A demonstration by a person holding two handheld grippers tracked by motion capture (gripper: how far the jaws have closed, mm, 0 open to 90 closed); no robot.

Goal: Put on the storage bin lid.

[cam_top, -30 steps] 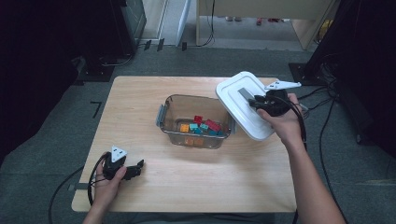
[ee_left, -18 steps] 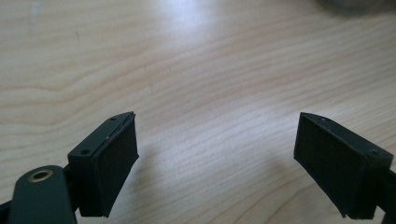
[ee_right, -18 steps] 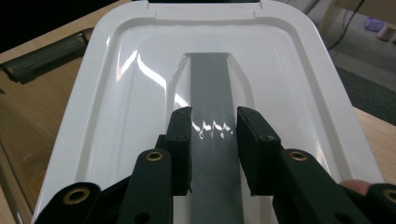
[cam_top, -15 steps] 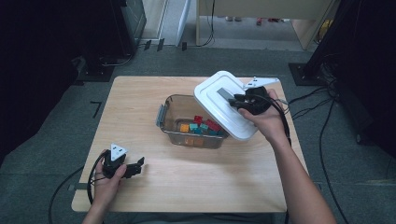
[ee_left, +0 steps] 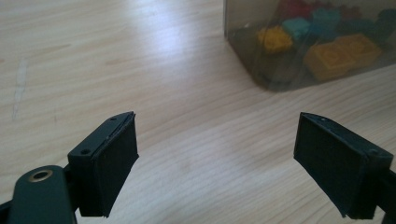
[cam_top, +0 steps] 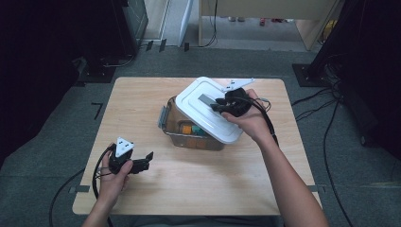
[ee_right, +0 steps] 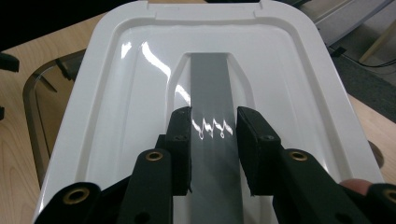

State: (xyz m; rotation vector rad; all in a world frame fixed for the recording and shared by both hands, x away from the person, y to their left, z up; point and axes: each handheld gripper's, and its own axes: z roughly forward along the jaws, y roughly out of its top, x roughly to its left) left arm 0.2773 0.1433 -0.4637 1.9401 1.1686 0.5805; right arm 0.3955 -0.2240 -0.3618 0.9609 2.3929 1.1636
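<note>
Nearest the person, the left gripper (cam_top: 142, 164) hovers over the front left of the wooden counter (cam_top: 142, 109), its jaws spread wide with nothing between them. The left gripper view looks between those jaws across bare wood to a corner of the clear tub (ee_left: 280, 70), well apart from them.

Farther in, at the counter's middle, that tub (cam_top: 166, 113) holds a heap of toy bricks (ee_left: 336, 51): yellow, teal and red ones show through its smoky wall in the left gripper view, while the high view gives only a glimpse of orange and green under the lid.

The white lid (cam_top: 203, 106) hangs tilted over the tub, covering most of its opening but not seated. The right gripper (cam_top: 222, 106) holds it, jaws narrowed on the grey handle strip (ee_right: 212, 93) that runs down the lid's middle, as the right gripper view makes plain.

A second ago the lid was held off to the tub's right, clear of the opening; it has since travelled left across it. The left gripper has risen a little over the same spot.
</note>
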